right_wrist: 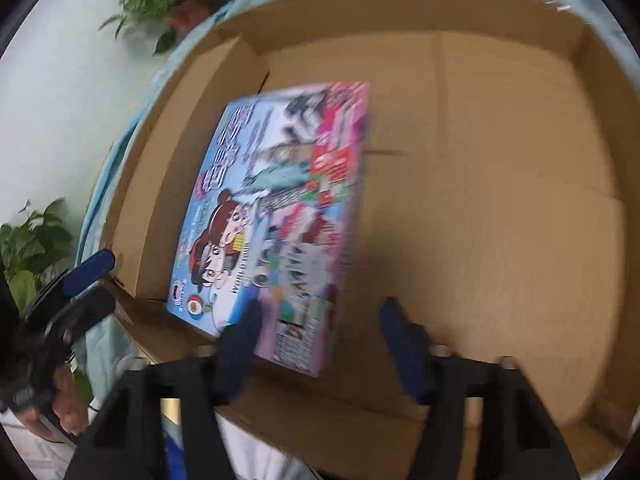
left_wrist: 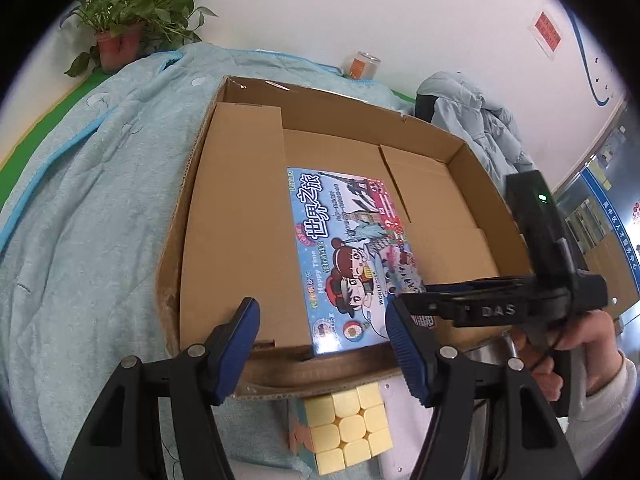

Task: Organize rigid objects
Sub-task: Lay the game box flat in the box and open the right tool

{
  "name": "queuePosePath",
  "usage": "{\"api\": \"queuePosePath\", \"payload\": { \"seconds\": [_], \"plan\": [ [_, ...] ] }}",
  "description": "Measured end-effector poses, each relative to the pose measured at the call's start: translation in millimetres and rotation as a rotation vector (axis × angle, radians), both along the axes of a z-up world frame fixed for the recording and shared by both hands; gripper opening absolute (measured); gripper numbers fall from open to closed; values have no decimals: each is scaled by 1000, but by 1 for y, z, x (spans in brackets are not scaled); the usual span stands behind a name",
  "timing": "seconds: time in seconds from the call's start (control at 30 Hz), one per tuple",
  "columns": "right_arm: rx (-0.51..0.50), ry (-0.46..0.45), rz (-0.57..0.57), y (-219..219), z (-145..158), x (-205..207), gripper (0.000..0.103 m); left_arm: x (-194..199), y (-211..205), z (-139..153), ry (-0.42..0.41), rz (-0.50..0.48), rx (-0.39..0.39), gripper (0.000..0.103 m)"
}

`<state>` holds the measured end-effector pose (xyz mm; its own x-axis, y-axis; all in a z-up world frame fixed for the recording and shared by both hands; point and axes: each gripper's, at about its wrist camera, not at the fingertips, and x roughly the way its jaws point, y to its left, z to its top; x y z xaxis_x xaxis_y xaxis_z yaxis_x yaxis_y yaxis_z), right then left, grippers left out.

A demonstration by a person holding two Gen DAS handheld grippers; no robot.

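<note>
The right wrist view is smeared by motion throughout; the print on the game box [right_wrist: 276, 216] cannot be read there, and its near corner is covered by a finger [right_wrist: 240, 344] of the right gripper [right_wrist: 320, 344]. In the left wrist view, the cube [left_wrist: 346, 426] is cut off by the lower edge, and its upper part is hidden behind the near wall of the carton [left_wrist: 320, 372]. The right edge of the game box is hidden there by the right gripper. The text on the red notice [left_wrist: 547, 34] is too small to be read. The label of the jar [left_wrist: 364, 66] is not resolved.
</note>
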<state>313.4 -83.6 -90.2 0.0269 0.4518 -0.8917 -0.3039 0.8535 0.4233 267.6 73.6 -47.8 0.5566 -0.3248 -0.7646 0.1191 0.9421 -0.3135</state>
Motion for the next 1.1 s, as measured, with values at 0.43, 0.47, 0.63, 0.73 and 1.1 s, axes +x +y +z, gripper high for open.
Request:
{"api": "queuePosePath", "payload": {
  "seconds": [0.43, 0.47, 0.63, 0.73, 1.1],
  "plan": [
    [-82, -465, -169, -16, 78, -95, 102, -55, 2, 37, -315, 94, 80, 86],
    [-95, -487, -194, -21, 84, -107, 102, -61, -2, 41, -343, 103, 99, 86],
    [-143, -555, -233, -42, 102, -154, 91, -72, -18, 51, -347, 102, 133, 75],
    [-161, -594, -269, -52, 110, -178, 51, -77, -23, 51, -321, 81, 111, 4],
    [-77, -622, -311, -80, 115, -229, 101, -117, -47, 55, -352, 67, 123, 90]
  ]
}}
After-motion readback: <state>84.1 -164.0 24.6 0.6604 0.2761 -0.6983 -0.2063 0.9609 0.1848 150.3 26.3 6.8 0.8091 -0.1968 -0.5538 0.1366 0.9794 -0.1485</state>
